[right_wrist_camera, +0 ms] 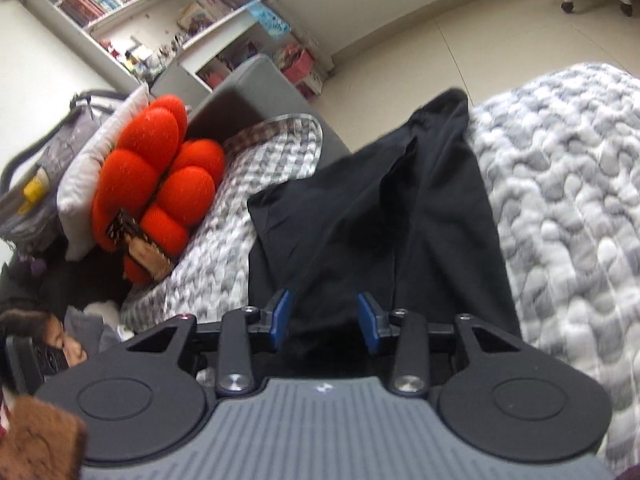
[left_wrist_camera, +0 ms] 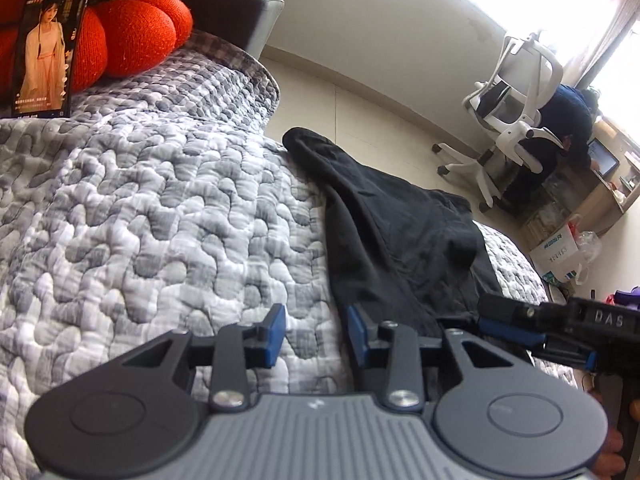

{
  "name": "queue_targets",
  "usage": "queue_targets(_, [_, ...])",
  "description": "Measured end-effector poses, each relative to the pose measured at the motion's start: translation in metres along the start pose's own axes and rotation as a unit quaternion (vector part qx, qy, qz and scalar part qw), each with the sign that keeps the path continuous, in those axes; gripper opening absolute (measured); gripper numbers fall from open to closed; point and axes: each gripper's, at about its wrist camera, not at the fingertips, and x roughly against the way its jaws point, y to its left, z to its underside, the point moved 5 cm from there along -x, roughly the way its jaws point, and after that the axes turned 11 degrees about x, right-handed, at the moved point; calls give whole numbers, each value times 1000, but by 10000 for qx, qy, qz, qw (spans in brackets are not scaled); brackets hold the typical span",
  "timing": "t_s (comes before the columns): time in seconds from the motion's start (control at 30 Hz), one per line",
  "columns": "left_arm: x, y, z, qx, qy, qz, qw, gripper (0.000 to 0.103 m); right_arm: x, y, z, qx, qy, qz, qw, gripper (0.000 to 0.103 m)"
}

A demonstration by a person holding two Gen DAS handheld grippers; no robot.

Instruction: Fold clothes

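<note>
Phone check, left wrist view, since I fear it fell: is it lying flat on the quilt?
No, the phone stands upright against the red cushion.

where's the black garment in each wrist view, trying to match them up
Left wrist view: the black garment runs from upper centre down to the lower right, over the bed's edge.
Right wrist view: the black garment fills the centre, running up from the gripper.
Shared landmark: the red cushion, upper left in both.
</note>
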Motion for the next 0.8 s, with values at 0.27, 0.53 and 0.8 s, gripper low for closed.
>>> queue_targets(0.27, [1, -30, 2, -411, -415, 661, 9961, 31, 8, -13, 0, -324, -146, 328, 9988, 42])
queue_targets(0.53, [-19, -86, 34, -1687, -526, 832, 9807, 47, 12, -32, -12, -732, -454, 100, 9962, 42])
queue_targets(0.8, [-35, -100, 56, -2556, -446, 419, 9648, 46, -2, -46, -22, -777, -458, -250, 9956, 42])
